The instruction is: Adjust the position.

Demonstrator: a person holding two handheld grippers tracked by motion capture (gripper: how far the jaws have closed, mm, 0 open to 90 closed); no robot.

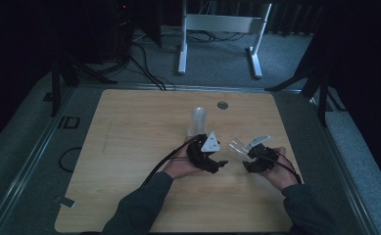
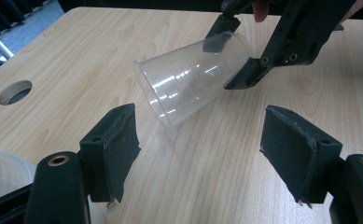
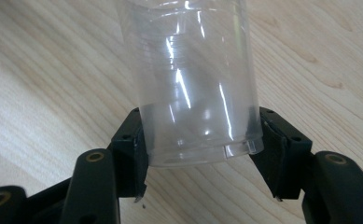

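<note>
A clear plastic cup [image 2: 188,79] lies tilted on its side above the wooden table, with my right gripper [image 2: 233,63] shut on its closed end. In the right gripper view the cup [image 3: 193,84] sits squeezed between the two black pads, its mouth pointing away. From above, that cup [image 1: 238,147] hangs just left of the right gripper [image 1: 250,155]. My left gripper [image 2: 198,154] stands open, jaws wide apart, facing the cup's mouth from a short way off with nothing between them. It shows in the high view [image 1: 216,164] just left of the cup.
A stack of clear cups [image 1: 198,122] stands upright behind the left hand; its edge [image 2: 2,172] shows at the lower left of the left gripper view. A round cable hole [image 1: 222,105] lies near the table's far edge. Table legs and cables stand beyond.
</note>
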